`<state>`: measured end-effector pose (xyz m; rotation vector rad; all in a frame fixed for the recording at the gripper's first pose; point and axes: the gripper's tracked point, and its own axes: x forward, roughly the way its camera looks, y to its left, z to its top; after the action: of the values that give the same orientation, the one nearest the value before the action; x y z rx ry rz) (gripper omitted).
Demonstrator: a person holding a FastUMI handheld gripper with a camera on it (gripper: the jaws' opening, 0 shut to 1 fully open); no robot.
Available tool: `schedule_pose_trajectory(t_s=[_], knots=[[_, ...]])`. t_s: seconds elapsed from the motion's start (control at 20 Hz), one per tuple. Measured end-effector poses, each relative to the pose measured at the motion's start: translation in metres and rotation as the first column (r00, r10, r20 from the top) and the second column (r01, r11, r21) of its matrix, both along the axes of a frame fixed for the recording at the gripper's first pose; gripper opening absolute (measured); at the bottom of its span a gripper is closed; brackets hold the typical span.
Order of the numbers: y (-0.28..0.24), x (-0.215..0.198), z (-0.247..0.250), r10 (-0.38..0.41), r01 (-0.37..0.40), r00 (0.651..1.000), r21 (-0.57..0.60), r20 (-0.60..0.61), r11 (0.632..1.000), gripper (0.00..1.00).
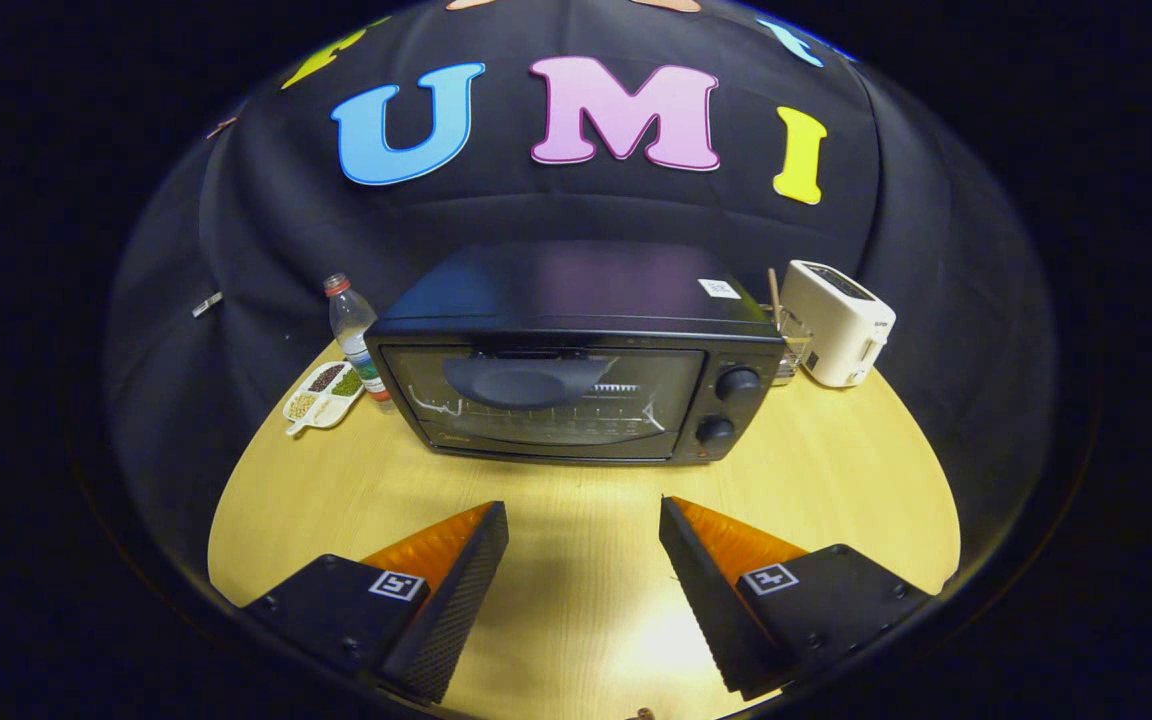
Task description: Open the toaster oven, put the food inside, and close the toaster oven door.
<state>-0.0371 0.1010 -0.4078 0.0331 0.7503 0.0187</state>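
A black toaster oven (pixel 576 350) stands on the wooden table (pixel 576 600), a short way beyond my fingers. Its glass door (pixel 536 400) is closed, with the handle (pixel 526 380) across the upper part. Two knobs (pixel 736 383) sit one above the other on its right side. Wire rack lines show faintly through the glass. My gripper (pixel 584 515) is open over the bare table in front of the oven, nothing between its fingers. I cannot make out any food item for the oven.
A plastic water bottle (pixel 354 335) and a small divided dish of grains (pixel 323 395) sit left of the oven. On the oven's right are a white toaster (pixel 841 322) and a clear holder (pixel 791 345) with sticks. Black cloth walls the booth behind.
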Motion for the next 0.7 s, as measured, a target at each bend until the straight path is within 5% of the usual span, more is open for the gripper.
schedule_pose_trajectory(t_s=[0.25, 0.45, 0.7], knots=[[-0.062, -0.003, 0.093, -0.027, 0.016, 0.982, 0.062, 0.189, 0.998, 0.99], [-0.123, 0.016, 0.197, -0.013, 0.009, 0.904, 0.012, 0.427, 1.0, 0.98], [-0.163, 0.022, 0.294, -0.034, -0.001, 0.812, 0.059, 0.583, 0.998, 0.98]])
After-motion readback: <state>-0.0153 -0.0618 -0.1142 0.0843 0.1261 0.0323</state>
